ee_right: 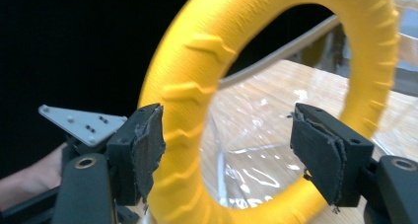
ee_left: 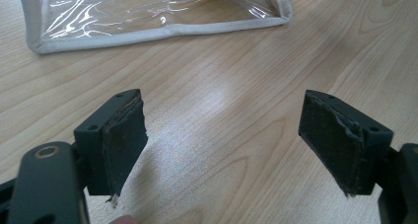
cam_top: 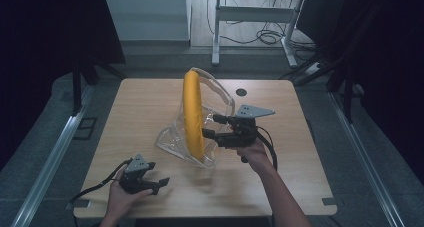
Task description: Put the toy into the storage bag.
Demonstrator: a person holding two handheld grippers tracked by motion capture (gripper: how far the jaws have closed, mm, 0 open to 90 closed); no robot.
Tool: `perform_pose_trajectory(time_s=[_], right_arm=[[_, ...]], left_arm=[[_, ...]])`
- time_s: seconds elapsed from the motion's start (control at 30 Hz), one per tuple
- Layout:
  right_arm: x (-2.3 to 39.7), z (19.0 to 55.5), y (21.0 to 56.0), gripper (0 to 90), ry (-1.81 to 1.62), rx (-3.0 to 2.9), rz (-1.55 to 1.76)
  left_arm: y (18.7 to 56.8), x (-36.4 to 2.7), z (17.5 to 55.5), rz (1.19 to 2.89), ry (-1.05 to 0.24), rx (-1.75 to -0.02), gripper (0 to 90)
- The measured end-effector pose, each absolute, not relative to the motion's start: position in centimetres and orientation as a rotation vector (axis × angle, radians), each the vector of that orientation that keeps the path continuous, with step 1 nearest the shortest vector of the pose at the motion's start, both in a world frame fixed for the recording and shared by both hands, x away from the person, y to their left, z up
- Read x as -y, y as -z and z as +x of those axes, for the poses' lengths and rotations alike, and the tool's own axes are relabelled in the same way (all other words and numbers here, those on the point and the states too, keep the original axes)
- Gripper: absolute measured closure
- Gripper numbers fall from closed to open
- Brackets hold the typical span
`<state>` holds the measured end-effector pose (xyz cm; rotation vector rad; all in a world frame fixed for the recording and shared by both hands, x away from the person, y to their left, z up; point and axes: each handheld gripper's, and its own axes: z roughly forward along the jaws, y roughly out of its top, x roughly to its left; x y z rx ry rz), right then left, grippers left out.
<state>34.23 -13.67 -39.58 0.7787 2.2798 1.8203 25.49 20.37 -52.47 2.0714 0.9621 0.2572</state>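
1. High view: a yellow ring (cam_top: 193,114) stands on edge near the middle of the wooden table (cam_top: 140,107), seen almost edge-on, with its lower part inside a clear plastic bag (cam_top: 220,94) that has pale trimmed edges.
2. Right gripper view: the ring has a ribbed, tyre-like surface with raised chevron treads, and the creased, shiny bag shows through its hole.
3. Left gripper view: a flat corner of the bag lies on the tabletop ahead of that gripper's jaws, well apart from them, with bare wood between.
4. Beyond the table's far edge, a white desk frame (cam_top: 250,17) and loose cables lie on the floor; a small dark round hole (cam_top: 241,92) sits in the tabletop behind the bag.
5. The right gripper (cam_top: 210,126) is held level just beside the ring, pointing at it from the right; its jaws stand wide apart, one on either side of the ring's band, pads not pressing on it.
6. The left gripper (cam_top: 161,183) rests low near the table's front left, jaws spread wide with nothing between them.
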Motion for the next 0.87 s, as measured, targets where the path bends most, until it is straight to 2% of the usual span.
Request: perform_pose_trajectory(time_s=[0.43, 0.87], right_arm=[[16.0, 34.6, 41.5, 28.8, -1.753, -2.26, 0.865], [16.1, 34.6, 41.8, 28.8, -1.751, -2.266, 0.87]], left_arm=[[52.6, -20.3, 25.5, 2.076, -0.251, -0.962, 18.0], [52.6, -20.3, 25.6, 2.079, -0.25, -0.962, 18.0]])
